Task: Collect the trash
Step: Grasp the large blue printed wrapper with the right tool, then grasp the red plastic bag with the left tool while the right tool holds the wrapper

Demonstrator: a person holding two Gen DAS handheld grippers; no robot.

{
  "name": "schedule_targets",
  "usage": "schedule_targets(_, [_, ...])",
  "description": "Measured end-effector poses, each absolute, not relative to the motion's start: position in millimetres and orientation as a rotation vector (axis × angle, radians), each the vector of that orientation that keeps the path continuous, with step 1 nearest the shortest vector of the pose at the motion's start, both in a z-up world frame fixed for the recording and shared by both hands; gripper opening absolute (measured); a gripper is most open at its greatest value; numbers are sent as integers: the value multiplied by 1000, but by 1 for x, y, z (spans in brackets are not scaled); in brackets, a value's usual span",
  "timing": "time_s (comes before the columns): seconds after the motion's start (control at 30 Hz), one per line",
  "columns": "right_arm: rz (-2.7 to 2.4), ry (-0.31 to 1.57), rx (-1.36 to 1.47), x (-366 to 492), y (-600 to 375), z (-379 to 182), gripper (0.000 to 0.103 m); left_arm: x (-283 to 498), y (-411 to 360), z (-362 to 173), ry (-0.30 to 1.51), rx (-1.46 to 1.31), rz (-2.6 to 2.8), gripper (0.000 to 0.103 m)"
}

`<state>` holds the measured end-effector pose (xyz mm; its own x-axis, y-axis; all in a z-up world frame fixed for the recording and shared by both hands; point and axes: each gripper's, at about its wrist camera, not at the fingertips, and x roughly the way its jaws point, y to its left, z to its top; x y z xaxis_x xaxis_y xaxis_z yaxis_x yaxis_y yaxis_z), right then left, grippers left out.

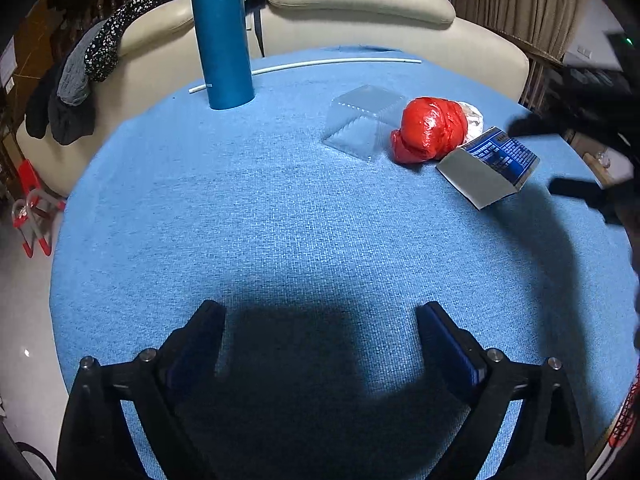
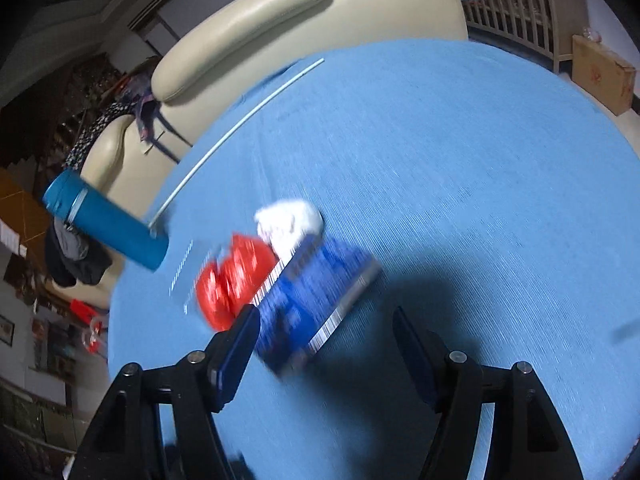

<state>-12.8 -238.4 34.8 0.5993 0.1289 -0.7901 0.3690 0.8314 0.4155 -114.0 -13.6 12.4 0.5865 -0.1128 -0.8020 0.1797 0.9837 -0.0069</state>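
In your right wrist view, the blue printed cardboard box (image 2: 316, 304) and the shiny red plastic bag ball (image 2: 232, 284) are smeared. The tall teal metal bottle's (image 1: 222, 36) top is cut off.

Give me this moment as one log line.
task: collect trash | left gripper: open, empty, over blue cloth | right gripper: open, near blue carton | red bag, clear box: uncollected

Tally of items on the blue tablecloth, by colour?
Blue: 2, the bottle and the printed box
Red: 1, the crumpled bag
White: 2, the wad and the thin rod
Clear: 1, the plastic container
Total: 6
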Motion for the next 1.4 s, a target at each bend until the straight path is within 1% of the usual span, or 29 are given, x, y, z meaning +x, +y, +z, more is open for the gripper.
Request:
schedule_targets(0.13, [-182, 974, 559, 15, -229, 27, 73, -112, -14, 12, 933, 81, -173, 101])
schedule_targets(0.2, [-172, 1036, 526, 27, -221, 13, 74, -112, -15, 12, 933, 81, -173, 102])
schedule_targets(0.27, [-165, 1034, 427, 29, -211, 13, 74, -112, -14, 11, 933, 81, -173, 102])
schedule_targets(0.33, [-121, 1045, 346, 26, -200, 12, 71, -112, -15, 11, 933, 81, -170, 102])
schedule_targets(0.37, [-93, 1048, 333, 22, -199, 12, 70, -112, -15, 11, 933, 81, -169, 102])
schedule_targets(0.5, [-49, 1049, 294, -1, -207, 12, 69, -112, -15, 11, 933, 81, -169, 102])
schedule_targets(0.73, [-42, 1043, 312, -69, -244, 11, 69, -112, -19, 12, 935, 79, -200, 102])
schedule_targets(0.83, [-32, 1035, 311, -89, -257, 12, 69, -110, -38, 24, 912, 86, -301, 102])
schedule_targets(1.1, [-12, 997, 345, -111, -276, 8, 69, -74, -116, 75, 712, 302, -462, 102])
schedule_targets(1.2, [-14, 985, 343, -113, -276, 7, 69, -50, -134, 74, 744, 333, -515, 102])
schedule_targets(1.33, [-4, 979, 352, -116, -279, 8, 69, -14, -146, 52, 822, 378, -452, 101])
schedule_targets(1.37, [-2, 979, 353, -116, -279, 9, 69, -11, -146, 47, 856, 375, -455, 92])
schedule_targets(1.4, [-1, 978, 354, -118, -280, 9, 69, -6, -144, 38, 909, 365, -476, 61])
